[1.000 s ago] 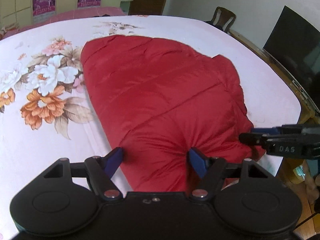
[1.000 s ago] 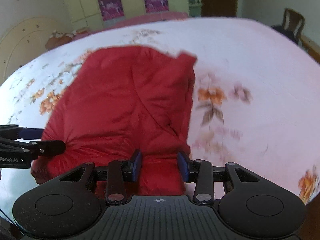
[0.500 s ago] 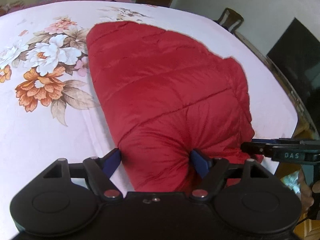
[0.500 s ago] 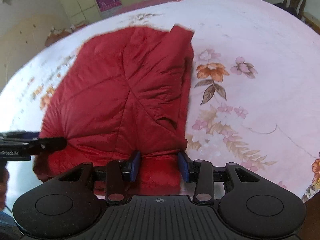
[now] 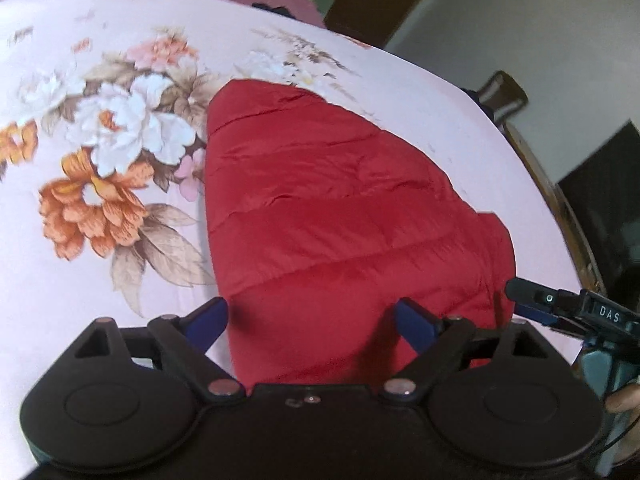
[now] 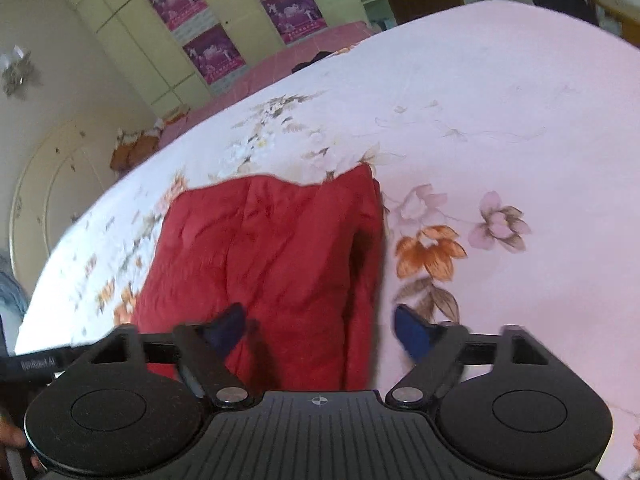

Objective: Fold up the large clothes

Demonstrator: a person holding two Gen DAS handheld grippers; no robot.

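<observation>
A red quilted padded jacket (image 5: pixel 336 216) lies folded on the floral bed sheet (image 5: pixel 80 280). It also shows in the right wrist view (image 6: pixel 272 256). My left gripper (image 5: pixel 310 318) is open, its blue fingertips spread above the jacket's near edge, gripping nothing. My right gripper (image 6: pixel 320 330) is open too, over the jacket's near right corner, with its left fingertip (image 6: pixel 228 326) over the red cloth and its right one over the sheet. The right gripper's tip (image 5: pixel 532 294) shows at the right edge of the left wrist view.
The bed's wooden frame (image 5: pixel 560 208) runs along the right side, with a chair (image 5: pixel 500 92) and a dark TV screen (image 5: pixel 604 184) beyond. A wardrobe with purple posters (image 6: pixel 216 52) stands behind the bed. Bare sheet (image 6: pixel 520 140) lies right of the jacket.
Both grippers have opened, the right one much wider, and drawn back from the jacket's near edge. The jacket now lies farther off on the bed.
</observation>
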